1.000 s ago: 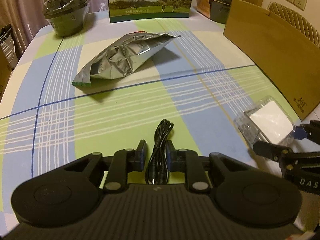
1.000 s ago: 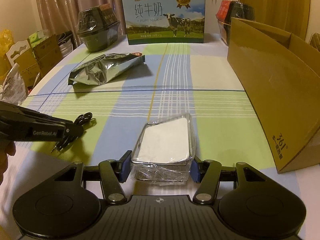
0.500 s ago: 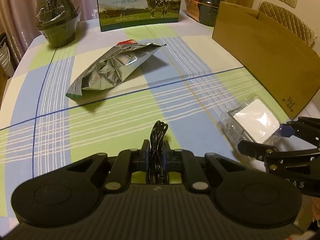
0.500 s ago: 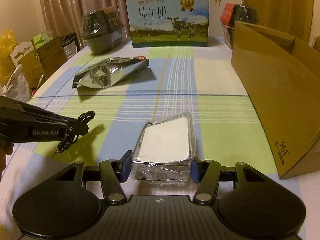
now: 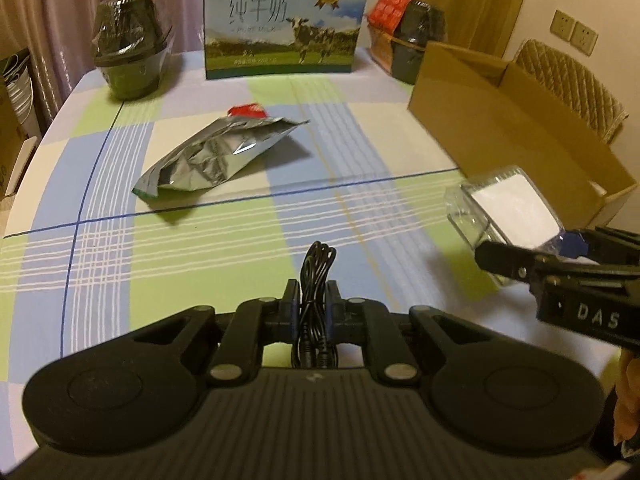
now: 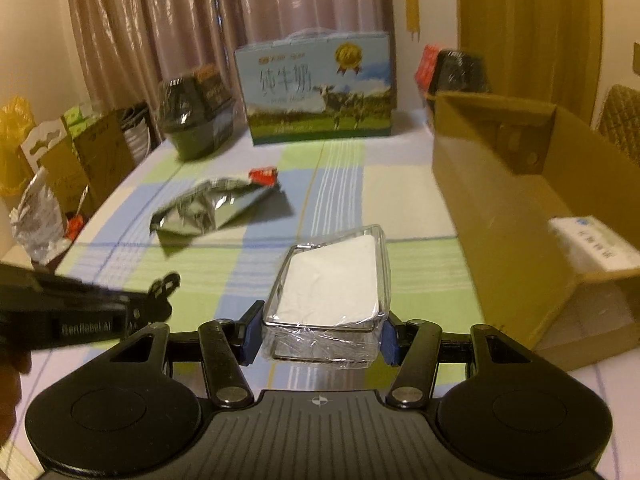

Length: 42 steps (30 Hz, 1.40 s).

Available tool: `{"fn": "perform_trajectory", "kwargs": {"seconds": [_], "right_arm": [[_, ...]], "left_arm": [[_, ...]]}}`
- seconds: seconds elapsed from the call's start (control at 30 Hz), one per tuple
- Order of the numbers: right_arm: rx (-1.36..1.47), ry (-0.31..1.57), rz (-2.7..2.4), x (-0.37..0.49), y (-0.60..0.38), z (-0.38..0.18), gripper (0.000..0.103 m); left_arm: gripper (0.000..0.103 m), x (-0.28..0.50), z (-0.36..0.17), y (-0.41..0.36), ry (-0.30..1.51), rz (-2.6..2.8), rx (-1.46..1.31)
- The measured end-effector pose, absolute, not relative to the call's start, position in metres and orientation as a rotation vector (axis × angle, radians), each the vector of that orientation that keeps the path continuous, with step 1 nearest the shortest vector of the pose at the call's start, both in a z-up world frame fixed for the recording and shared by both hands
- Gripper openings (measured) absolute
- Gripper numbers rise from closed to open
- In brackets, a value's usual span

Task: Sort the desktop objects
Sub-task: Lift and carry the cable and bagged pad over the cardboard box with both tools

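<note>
the left gripper is closed on a coiled black cable, its blue-padded fingers pressing the bundle from both sides; the cable's loop sticks out ahead of the fingertips and its plugs hang back toward the gripper body, with the checked surface visible underneath. the right gripper is clamped on a clear plastic box wrapped in film with a white block inside, one blue pad on each side of its near end; the box appears raised off the surface and tilted. in the left wrist view the same box shows at the far right, held by the right gripper, just in front of the open cardboard box that stands along the right side of the surface. inside that cardboard box lies a white packet with printed text. further out on the surface, well apart from both grippers, lies a crumpled silver foil bag with a small red packet touching its far end. at the back edge stand a pure milk carton with a cow picture, a dark wrapped pot on the left, and another dark wrapped pot with a red box on the right. the left gripper also shows blurred at the left of the right wrist view.
</note>
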State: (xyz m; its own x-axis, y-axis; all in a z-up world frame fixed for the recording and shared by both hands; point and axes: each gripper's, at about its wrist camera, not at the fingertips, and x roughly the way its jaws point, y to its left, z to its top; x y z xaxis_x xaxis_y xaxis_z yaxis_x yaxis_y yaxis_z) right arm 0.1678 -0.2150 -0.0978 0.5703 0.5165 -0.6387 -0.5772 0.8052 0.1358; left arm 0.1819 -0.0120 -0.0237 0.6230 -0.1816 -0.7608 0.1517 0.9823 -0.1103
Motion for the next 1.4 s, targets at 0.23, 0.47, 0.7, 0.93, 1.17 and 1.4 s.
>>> {"fn": "perform_trajectory", "kwargs": {"seconds": [0.23,0.47,0.7,0.93,1.17,1.4], "right_arm": [[-0.045,0.67,0.632,0.168,-0.242,-0.059,0.053],[-0.014,0.627,0.619,0.173,-0.271,-0.025,0.053],[0.01,0.598,0.596,0.183,-0.302,0.0,0.053],[0.023,0.584,0.56,0.195,-0.336,0.011,0.053],[0.026,0.568,0.484,0.22,-0.382,0.017,0.053],[0.018,0.578,0.415,0.253,-0.425,0.014,0.053]], "left_arm": [[0.009,0.165,0.009,-0.042,0.84,-0.204,-0.019],[0.009,0.155,0.04,-0.075,0.803,-0.234,0.009],[0.009,0.153,0.059,-0.107,0.779,-0.271,0.037],[0.009,0.156,0.07,-0.14,0.767,-0.317,0.051],[0.009,0.168,0.076,-0.178,0.763,-0.376,0.056],[0.009,0.192,0.08,-0.225,0.755,-0.44,0.045]]}}
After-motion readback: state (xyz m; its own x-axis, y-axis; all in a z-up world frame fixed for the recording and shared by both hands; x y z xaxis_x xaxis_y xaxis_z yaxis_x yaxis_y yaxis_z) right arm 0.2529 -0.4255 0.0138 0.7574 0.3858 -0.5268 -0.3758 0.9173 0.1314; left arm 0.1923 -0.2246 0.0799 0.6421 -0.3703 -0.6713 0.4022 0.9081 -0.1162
